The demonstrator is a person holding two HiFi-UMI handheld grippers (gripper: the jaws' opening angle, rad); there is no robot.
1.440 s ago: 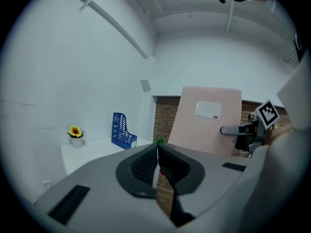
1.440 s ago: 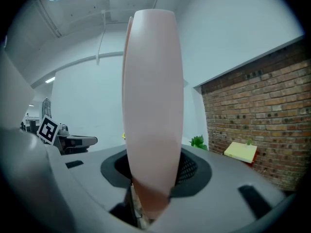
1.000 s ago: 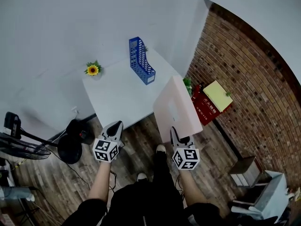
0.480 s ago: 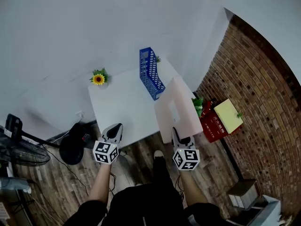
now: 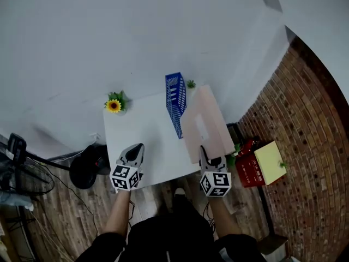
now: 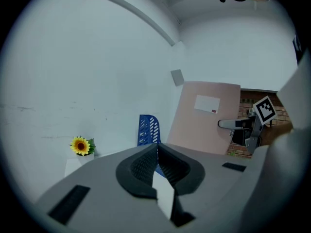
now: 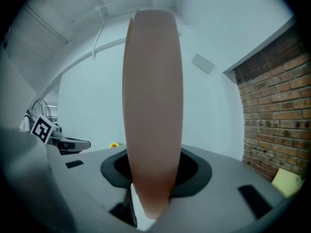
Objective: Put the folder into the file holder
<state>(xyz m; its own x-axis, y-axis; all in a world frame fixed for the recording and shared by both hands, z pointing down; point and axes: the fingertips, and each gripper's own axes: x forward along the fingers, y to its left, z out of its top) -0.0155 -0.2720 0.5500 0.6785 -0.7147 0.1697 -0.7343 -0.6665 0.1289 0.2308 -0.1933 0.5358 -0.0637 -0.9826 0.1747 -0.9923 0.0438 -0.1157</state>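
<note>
A: Right gripper [image 5: 203, 153], state?
B: Jaws clamped on the near bottom edge of the pink folder [image 5: 203, 119]. The folder stands upright and rises from the gripper toward the far wall, with its white label [image 5: 200, 127] facing left. In the right gripper view it shows edge-on and fills the gap between the pads.

A: Folder against file holder?
B: The blue file holder [image 5: 174, 102] stands on the white table [image 5: 139, 141], toward the far right part. The folder is just right of it, held in the air, not inside. Whether the two touch: cannot tell.

A: Left gripper?
B: The left gripper [image 5: 133, 153] hangs over the table's near part, left of the folder and apart from it. Its jaws are together with nothing between them.

A: Obscured items?
B: The folder covers the table's right edge. In the right gripper view the folder blocks the middle of the scene. In the left gripper view the gripper's body cuts off the holder's base. A sunflower [image 5: 113, 106] sits at the table's far left corner. A small green plant [image 5: 191, 84] shows beyond the holder, its pot not made out. A red box [image 5: 250, 171] with a yellow top lies low at right by the brick wall [image 5: 305, 119].
</note>
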